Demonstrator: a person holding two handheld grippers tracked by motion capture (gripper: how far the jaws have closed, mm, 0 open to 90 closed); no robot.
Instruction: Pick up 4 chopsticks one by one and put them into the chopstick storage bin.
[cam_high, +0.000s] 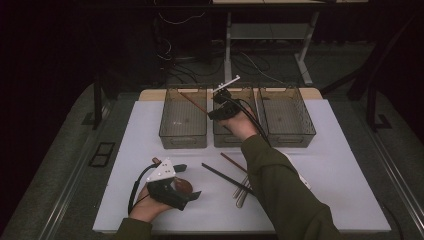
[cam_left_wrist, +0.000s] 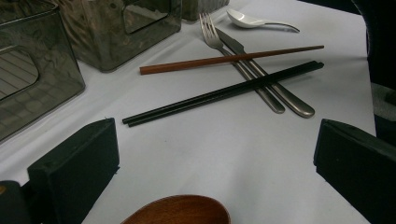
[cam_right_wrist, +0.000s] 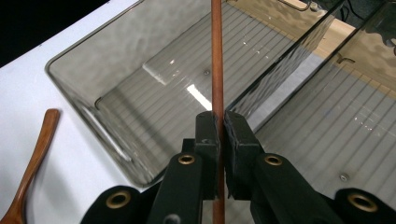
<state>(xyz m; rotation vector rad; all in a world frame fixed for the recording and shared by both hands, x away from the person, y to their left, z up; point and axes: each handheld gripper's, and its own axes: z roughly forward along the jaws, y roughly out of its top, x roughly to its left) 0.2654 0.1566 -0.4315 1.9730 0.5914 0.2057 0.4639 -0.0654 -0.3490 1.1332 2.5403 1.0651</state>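
Clamping brown chopstick (cam_right_wrist: 216, 70) in right gripper (cam_right_wrist: 220, 126); over left bin (cam_right_wrist: 140, 93)

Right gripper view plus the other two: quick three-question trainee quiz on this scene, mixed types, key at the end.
1. True or false: the right gripper is shut on the brown chopstick.
2. The left gripper hovers over: A) wooden spoon B) fork C) knife
3. How many clear bins stand in the high view: left bin, middle bin, right bin?

Key: 1 true; 2 A; 3 three.
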